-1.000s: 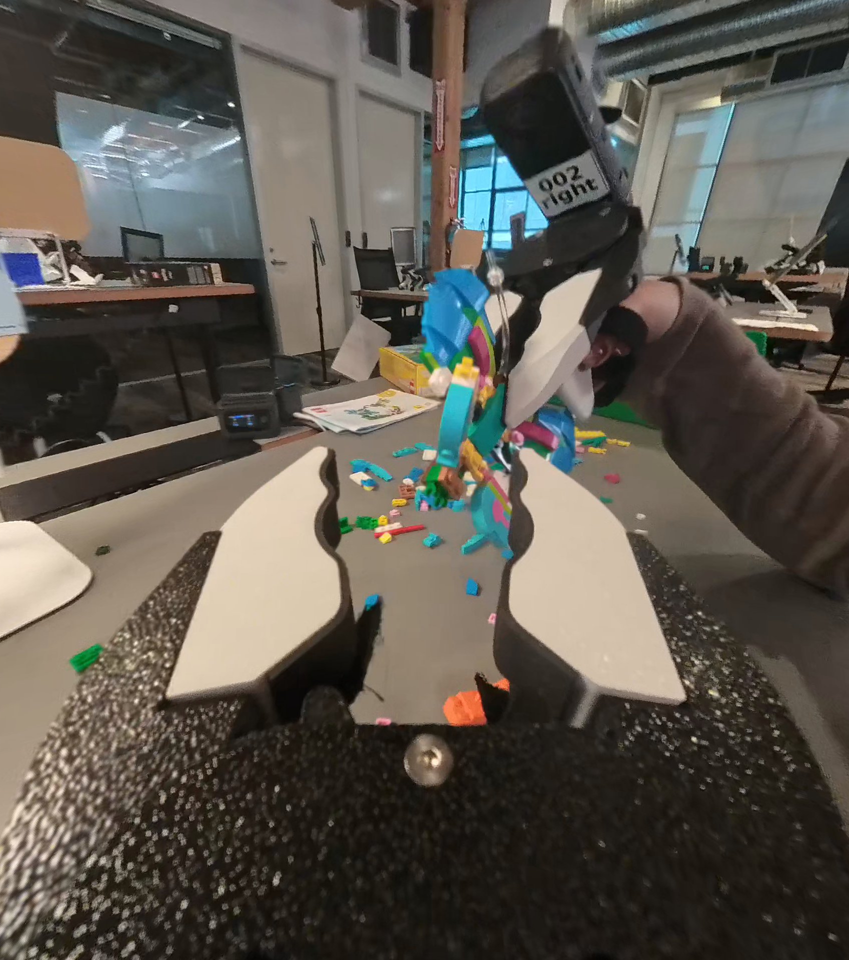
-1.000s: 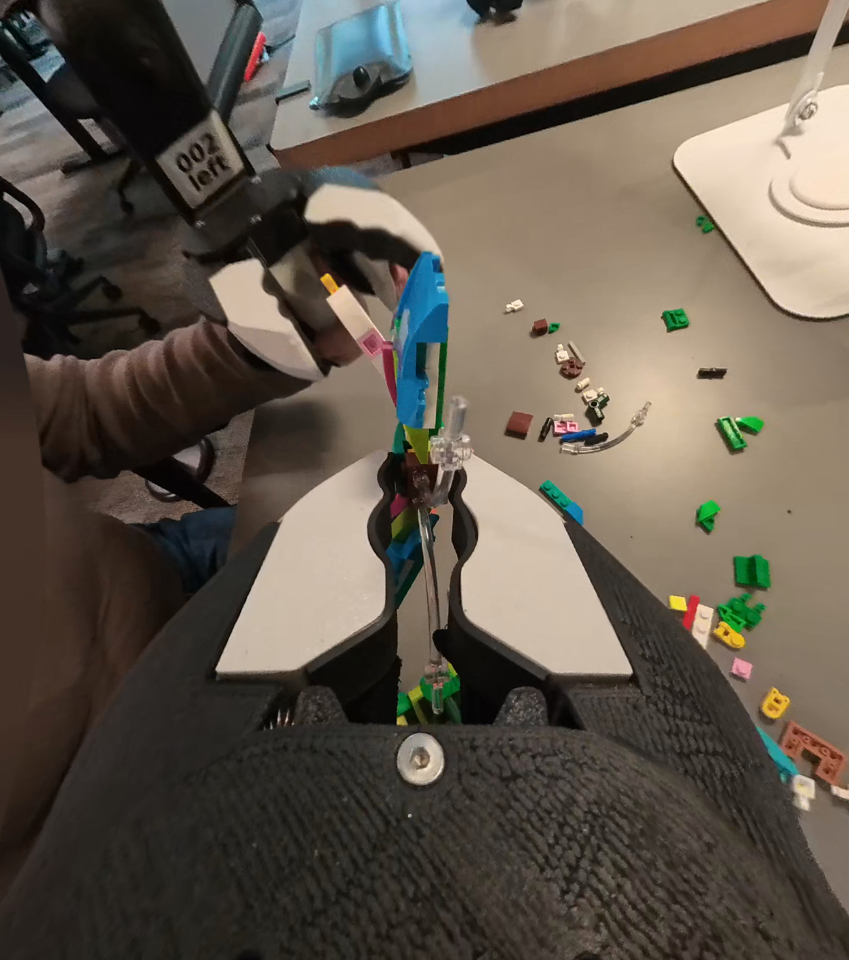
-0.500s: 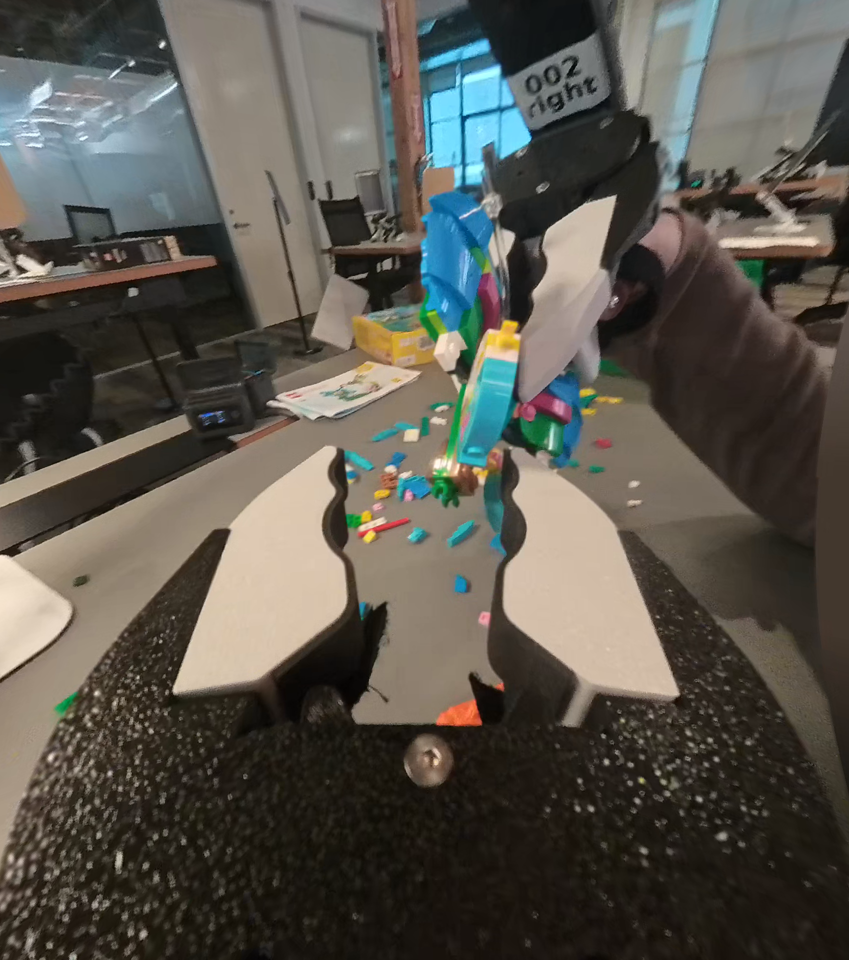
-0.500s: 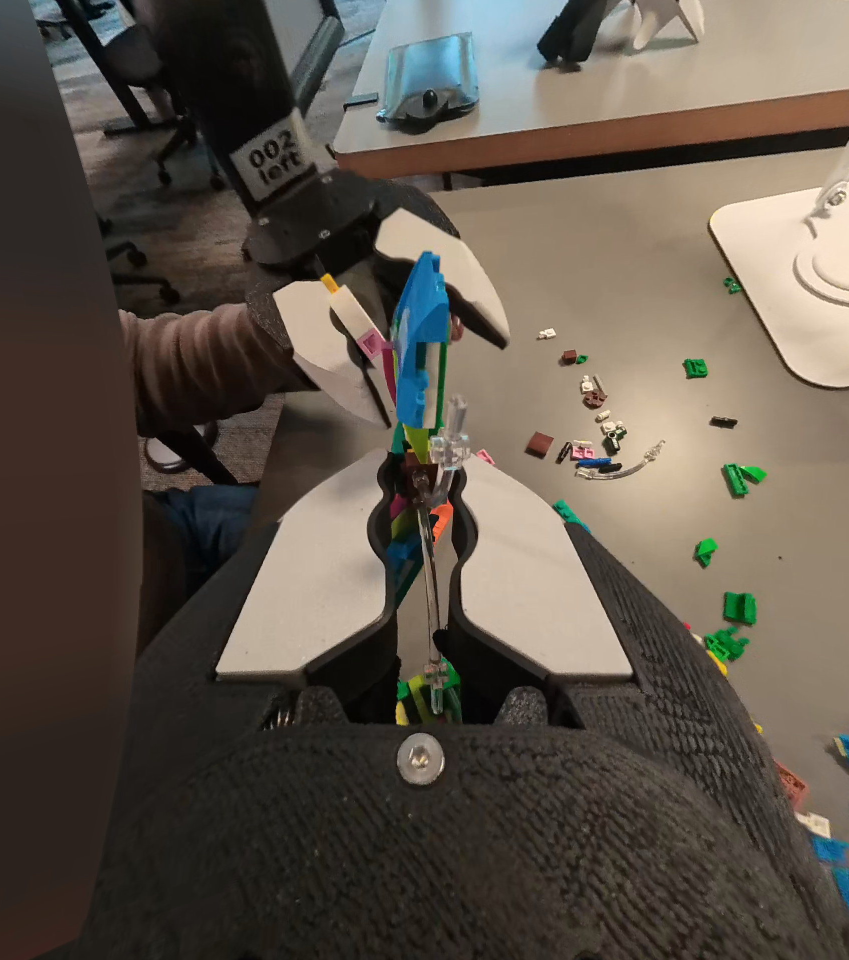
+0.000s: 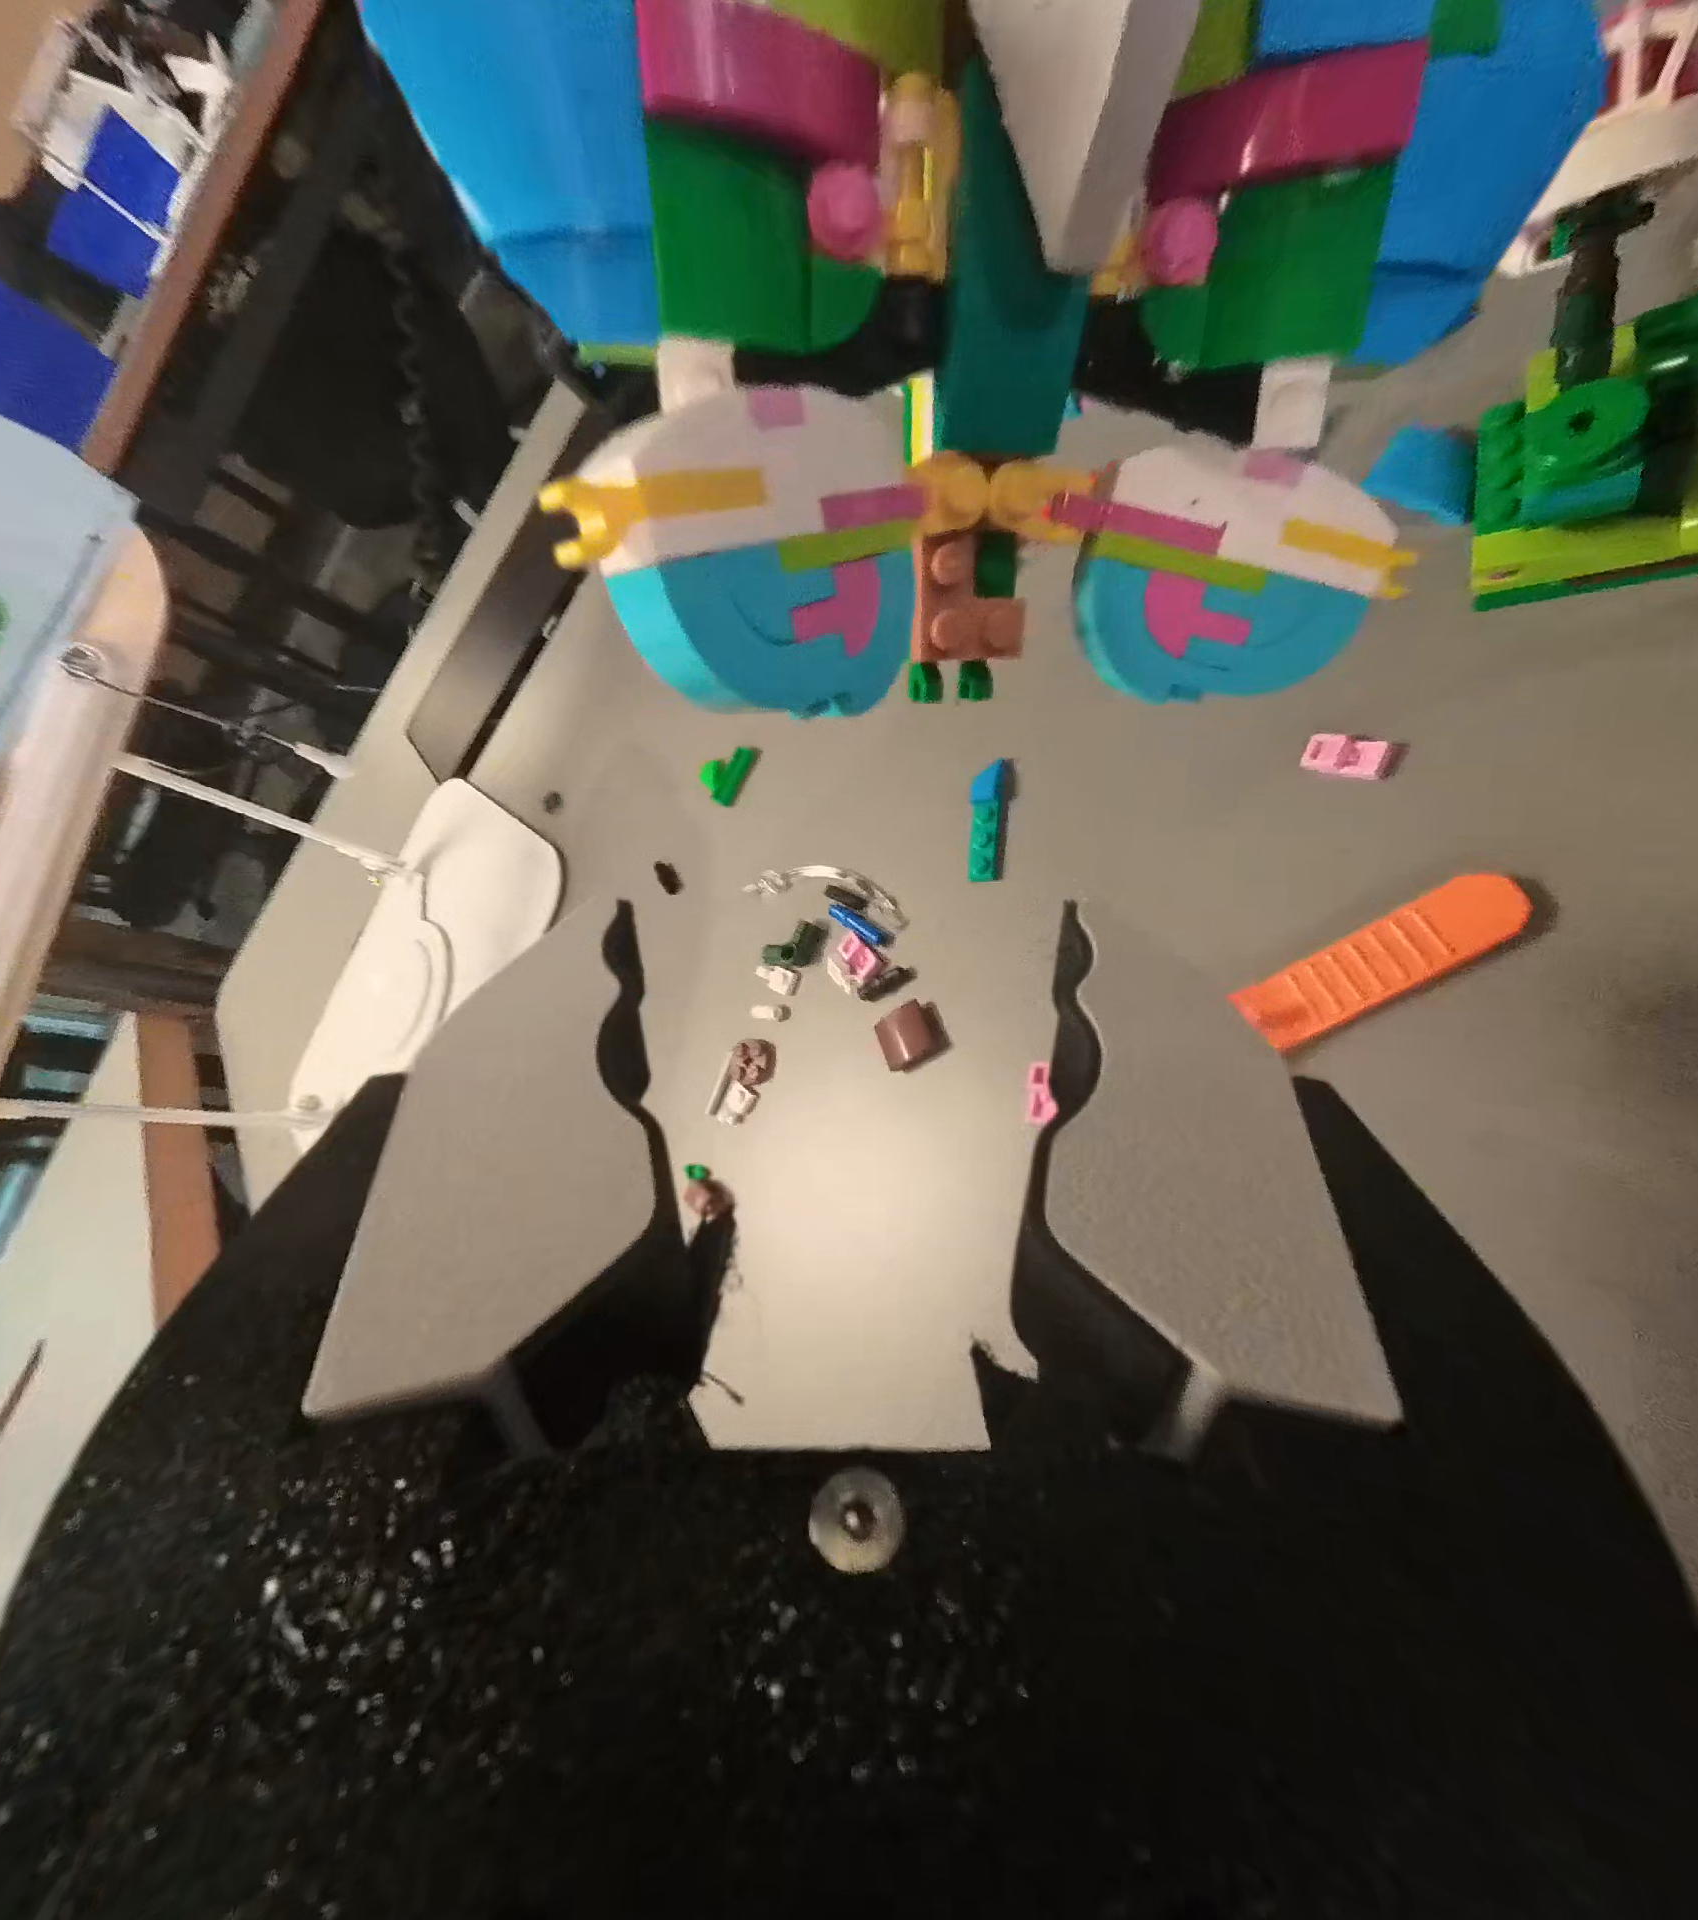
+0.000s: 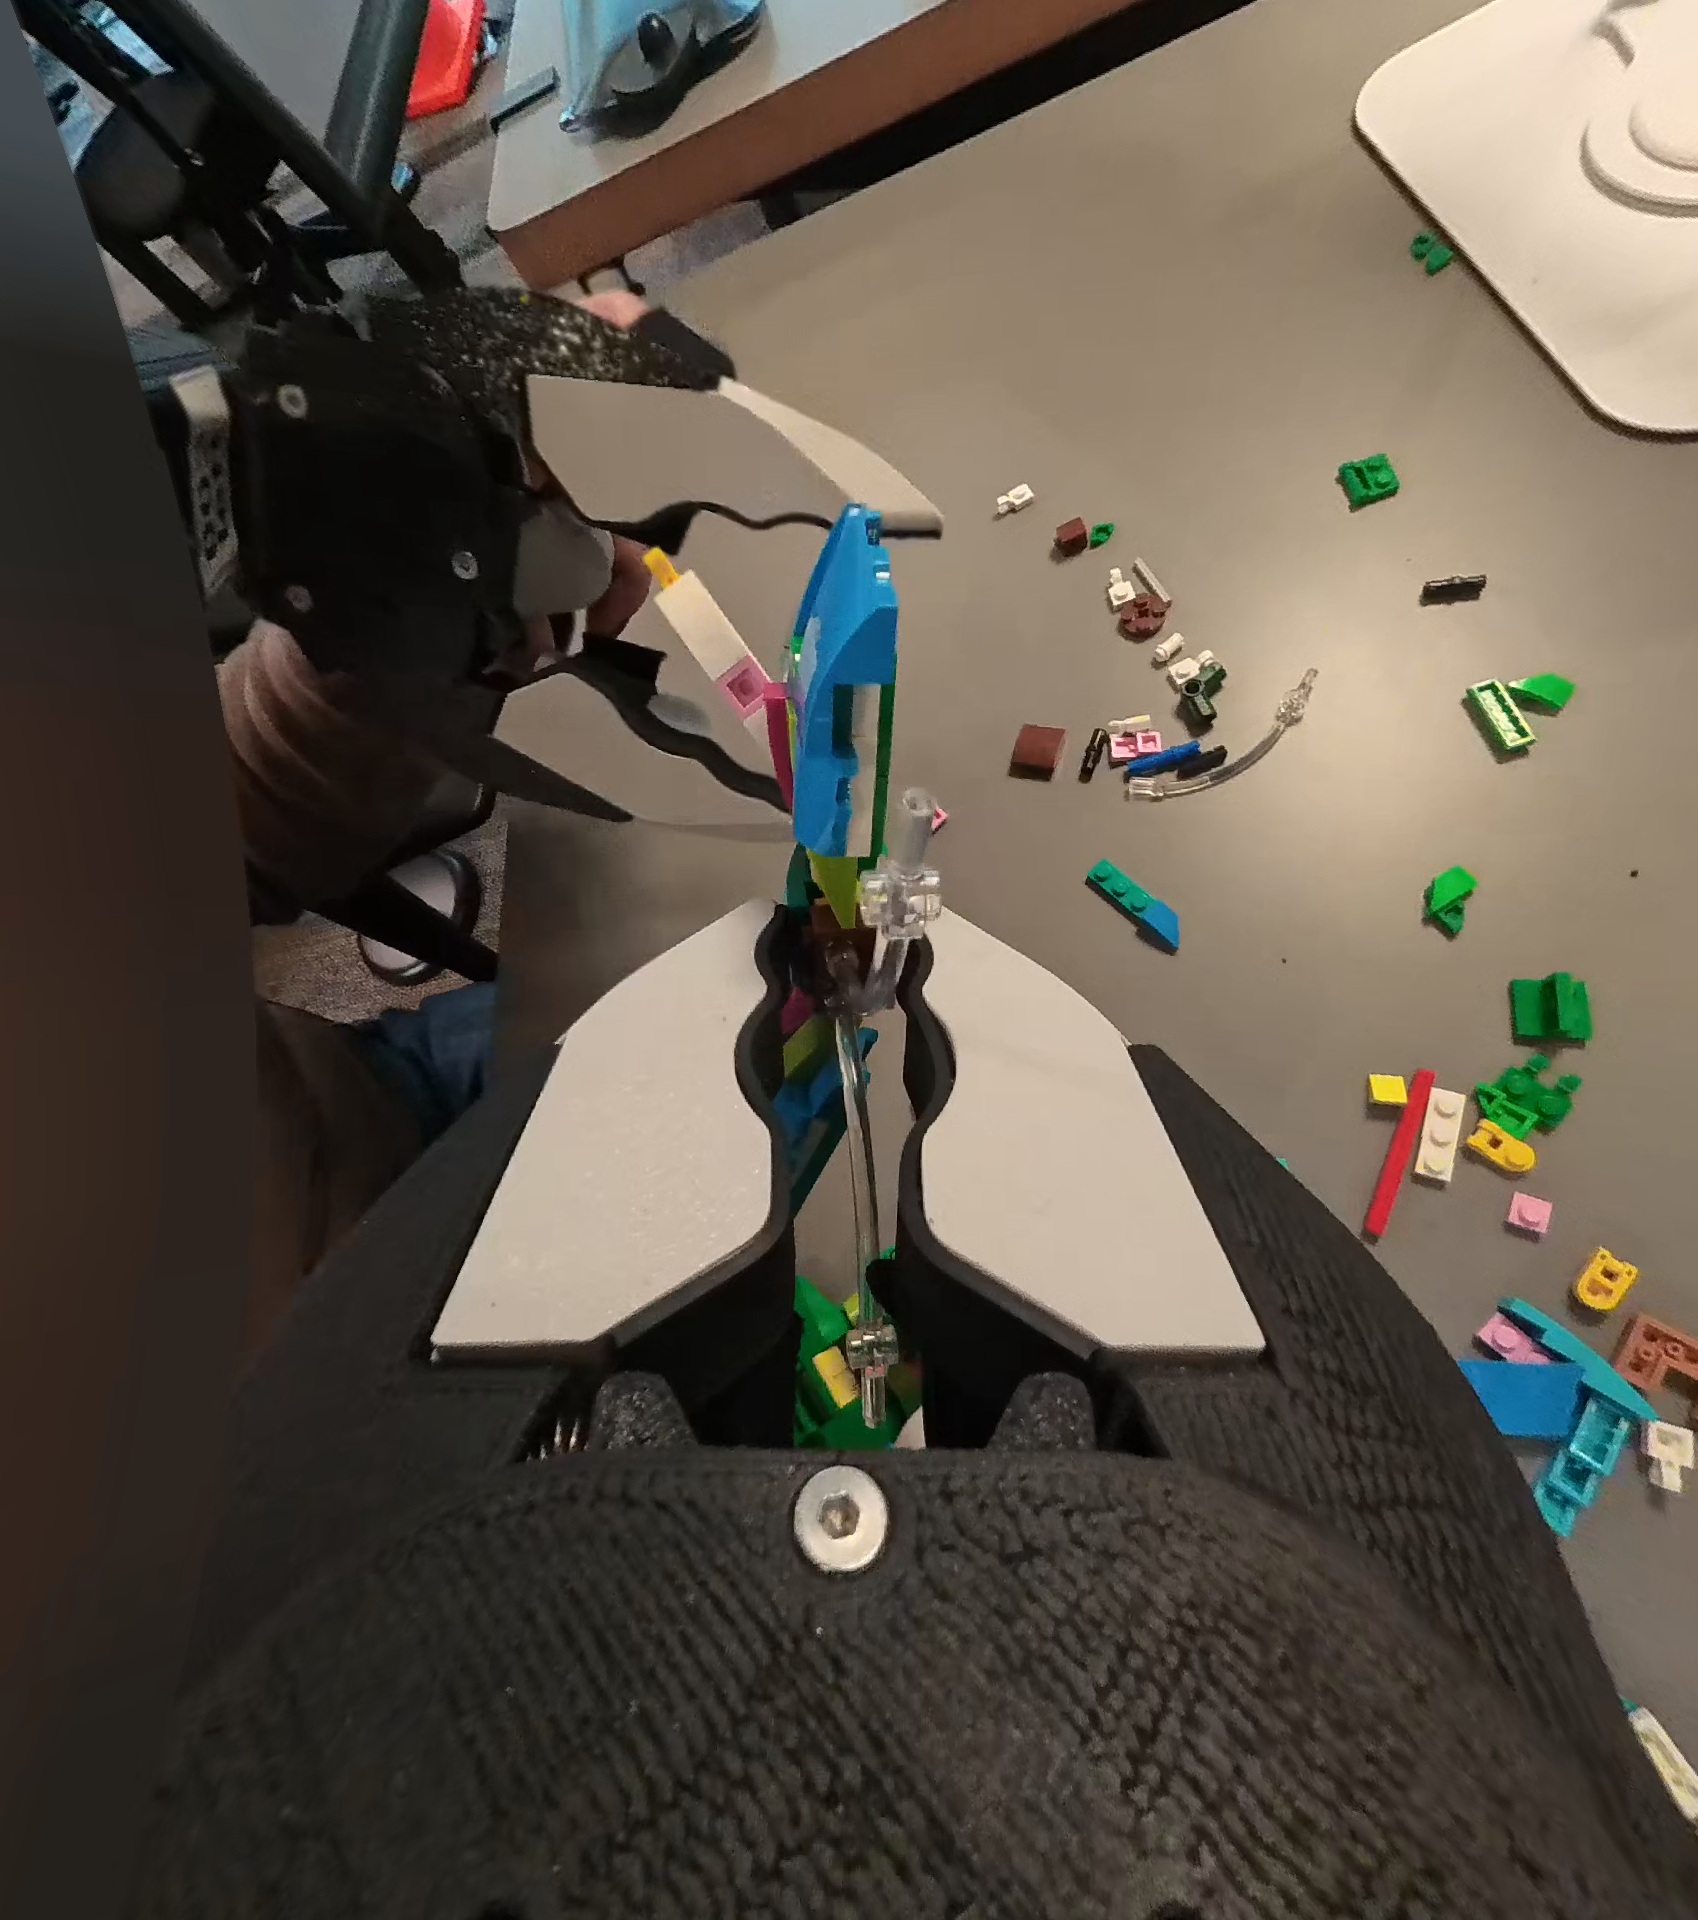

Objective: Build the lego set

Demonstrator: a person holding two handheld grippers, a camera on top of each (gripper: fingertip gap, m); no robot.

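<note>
A colourful lego butterfly model (image 6: 834,748) with blue, green and pink wings stands up between my right gripper's fingers. My right gripper (image 6: 845,935) is shut on its body, with a clear curved tube (image 6: 860,1143) running between the pads. In the left wrist view the model (image 5: 970,312) fills the top, wings spread, held above the table. My left gripper (image 5: 845,935) is open and empty, just short of the model's lower wings. In the right wrist view the left gripper (image 6: 850,655) has one jaw on each side of the blue wing top, not closed on it.
Loose small pieces (image 5: 824,977) lie on the grey table (image 5: 1447,1195) under the left gripper. An orange brick separator (image 5: 1385,961) lies to the right and a green lego build (image 5: 1603,488) farther right. A white lamp base (image 6: 1655,208) and more pieces (image 6: 1447,1122) lie about. The left tips stand about 8 cm off the orange brick separator (image 5: 1385,961).
My left gripper has swung in close to the model and now looks down at the table, jaws wider open. My right gripper still holds the model.
</note>
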